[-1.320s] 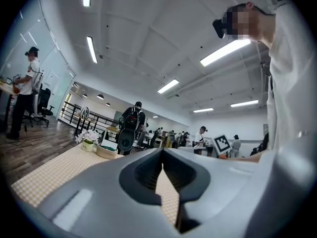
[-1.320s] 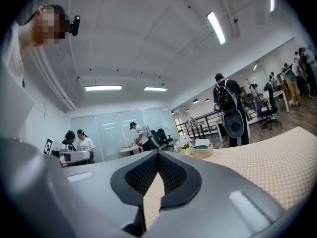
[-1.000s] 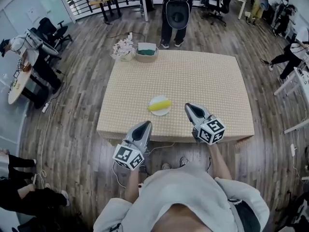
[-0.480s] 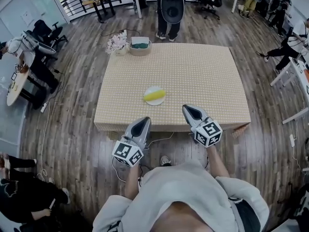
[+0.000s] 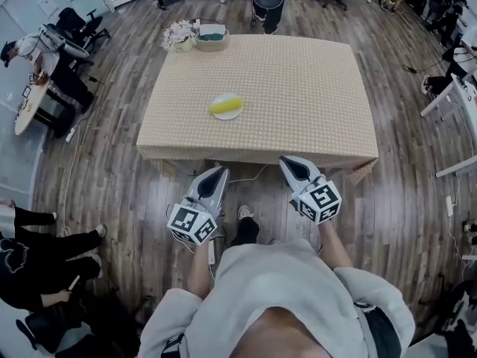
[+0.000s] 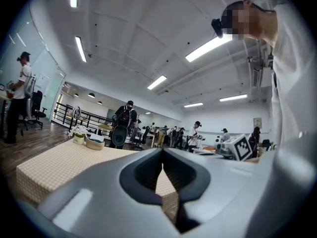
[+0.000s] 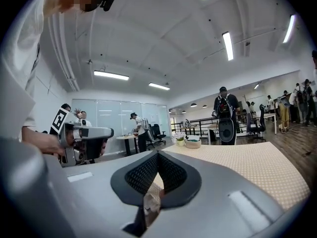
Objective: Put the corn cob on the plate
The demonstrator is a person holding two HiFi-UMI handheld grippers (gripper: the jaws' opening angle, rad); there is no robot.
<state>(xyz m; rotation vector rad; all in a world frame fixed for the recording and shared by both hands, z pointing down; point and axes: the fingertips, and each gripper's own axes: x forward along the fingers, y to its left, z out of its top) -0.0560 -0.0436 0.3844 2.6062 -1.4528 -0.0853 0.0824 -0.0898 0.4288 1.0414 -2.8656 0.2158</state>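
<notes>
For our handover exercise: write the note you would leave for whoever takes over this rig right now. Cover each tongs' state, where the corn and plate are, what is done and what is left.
Left tongs: shut, empty, held over the floor short of the table.
Right tongs: shut, empty, alongside the left one, also short of the table.
Corn: lying on the plate, left of the table's middle, well out of the tongs' reach.
Done: the corn is on the plate.
Left: nothing that I can see.
</notes>
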